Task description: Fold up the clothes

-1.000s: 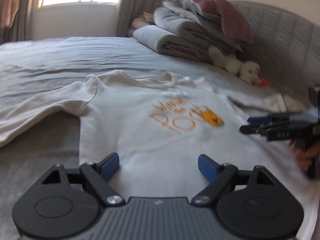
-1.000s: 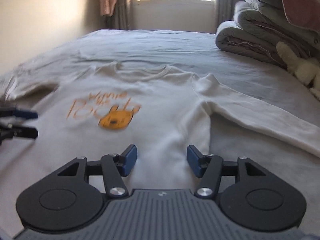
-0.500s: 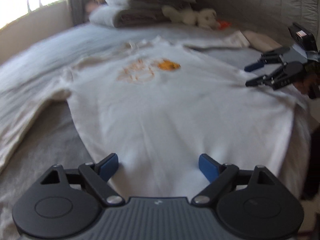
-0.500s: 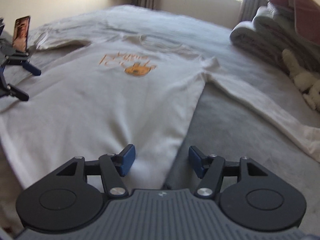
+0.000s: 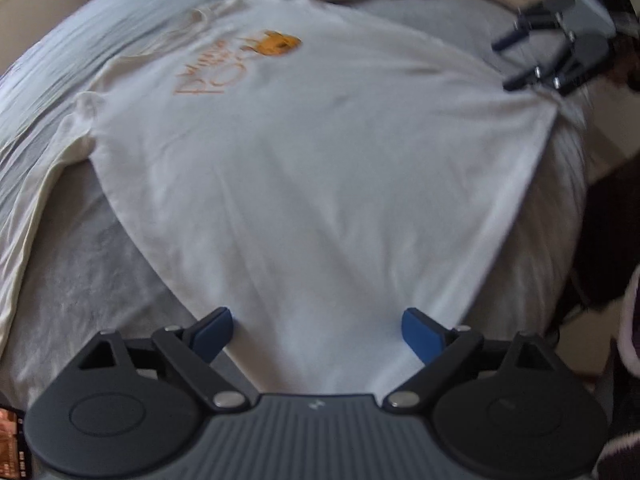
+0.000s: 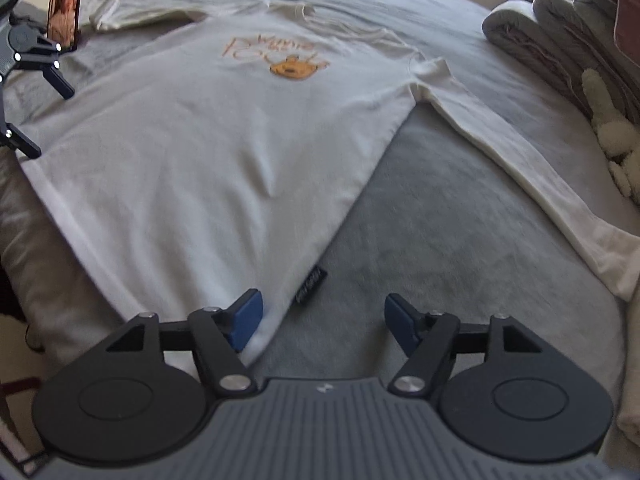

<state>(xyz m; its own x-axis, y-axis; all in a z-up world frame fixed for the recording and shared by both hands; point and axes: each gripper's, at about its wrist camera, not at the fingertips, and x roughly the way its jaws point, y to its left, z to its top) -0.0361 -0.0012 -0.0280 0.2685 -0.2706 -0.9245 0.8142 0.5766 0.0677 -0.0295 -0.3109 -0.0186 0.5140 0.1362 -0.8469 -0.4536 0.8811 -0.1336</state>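
Note:
A white long-sleeved sweatshirt [image 5: 320, 160] with an orange print [image 5: 276, 44] lies flat, front up, on a grey bed [image 5: 100, 272]. My left gripper [image 5: 318, 332] is open just above the hem at the shirt's lower left corner, holding nothing. My right gripper [image 6: 325, 320] is open at the other hem corner. Its left finger is over the cloth by a small black label [image 6: 311, 280], and its right finger is over bare bedding. Each gripper shows in the other's view, open: the right gripper [image 5: 532, 60] and the left gripper [image 6: 44, 116]. One sleeve [image 6: 520, 160] stretches out to the right.
Folded bedding [image 6: 560, 40] and a pale plush toy [image 6: 612, 136] sit at the bed's right side. The other sleeve [image 5: 32, 200] trails left. The mattress edge and dark floor [image 5: 608, 240] lie just past the hem.
Both grippers have drawn back from over the chest print to the hem at the bed's near edge and tilted down. The sweatshirt lies as before.

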